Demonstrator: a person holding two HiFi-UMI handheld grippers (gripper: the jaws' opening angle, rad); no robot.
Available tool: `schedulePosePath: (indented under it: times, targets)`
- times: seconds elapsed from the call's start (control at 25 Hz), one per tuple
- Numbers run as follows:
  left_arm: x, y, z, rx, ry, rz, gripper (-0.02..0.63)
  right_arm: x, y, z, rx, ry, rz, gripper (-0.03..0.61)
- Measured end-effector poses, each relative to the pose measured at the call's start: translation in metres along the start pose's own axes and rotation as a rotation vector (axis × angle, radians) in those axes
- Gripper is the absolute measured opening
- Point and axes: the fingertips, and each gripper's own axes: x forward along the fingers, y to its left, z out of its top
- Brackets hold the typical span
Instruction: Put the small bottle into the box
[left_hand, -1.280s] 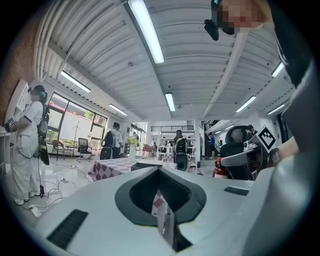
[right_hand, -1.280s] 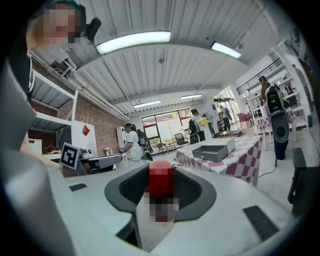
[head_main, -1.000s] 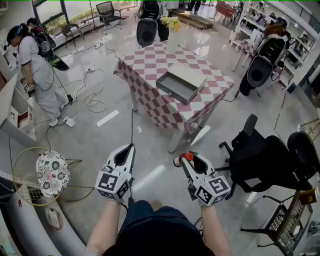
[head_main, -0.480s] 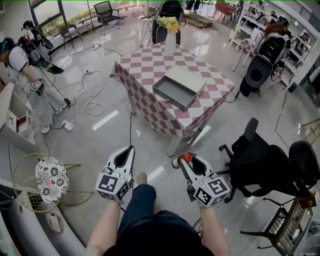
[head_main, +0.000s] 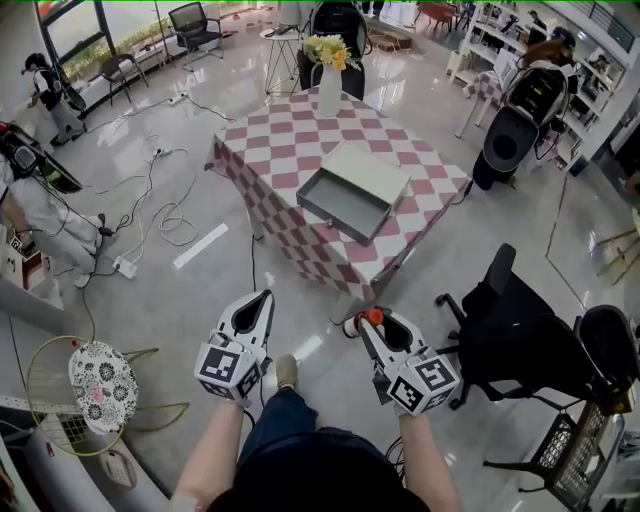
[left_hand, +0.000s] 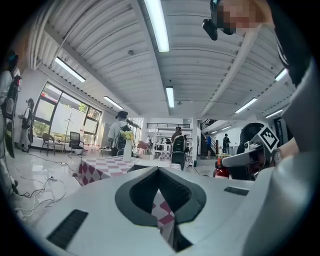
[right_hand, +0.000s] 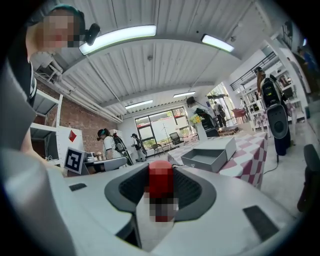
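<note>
Small bottle (right_hand: 161, 190): red cap up, gripped between jaws of right gripper (head_main: 372, 322), not yet at box (head_main: 332, 212). Box open on checked table (head_main: 285, 140), well apart ahead. Left gripper (head_main: 258, 300) clenched on nothing. Step in hand, judged: carrying bottle toward table. Needed next: closing in, lifting over box rim, lowering inside, then releasing. Head view: box's open inside and floor gap to table, but only bottle's cap. Right gripper view: bottle body seated between pads.
</note>
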Motion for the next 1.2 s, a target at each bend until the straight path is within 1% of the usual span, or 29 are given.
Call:
schedulePosePath:
  times: [0.16,0.36,0.72,0.96,1.2]
  targets:
    - [0.030,0.021,0.005,-0.002,0.009,-0.027,0.000,0.026,-0.014,0.012,0.003,0.002,-0.024,0.150]
    - [0.067,0.049,0.009,0.008,0.007,-0.080,0.000,0.062,-0.030,0.025,0.017,-0.005,-0.055,0.150]
    - [0.124,0.103,0.008,-0.004,0.032,-0.122,0.000,0.133,-0.054,0.033,0.034,0.007,-0.085,0.150]
    - [0.153,0.136,0.006,-0.006,0.045,-0.145,0.000,0.177,-0.065,0.035,0.046,0.012,-0.095,0.150]
    - [0.176,0.162,-0.002,-0.009,0.059,-0.186,0.000,0.213,-0.071,0.038,0.048,0.008,-0.115,0.150]
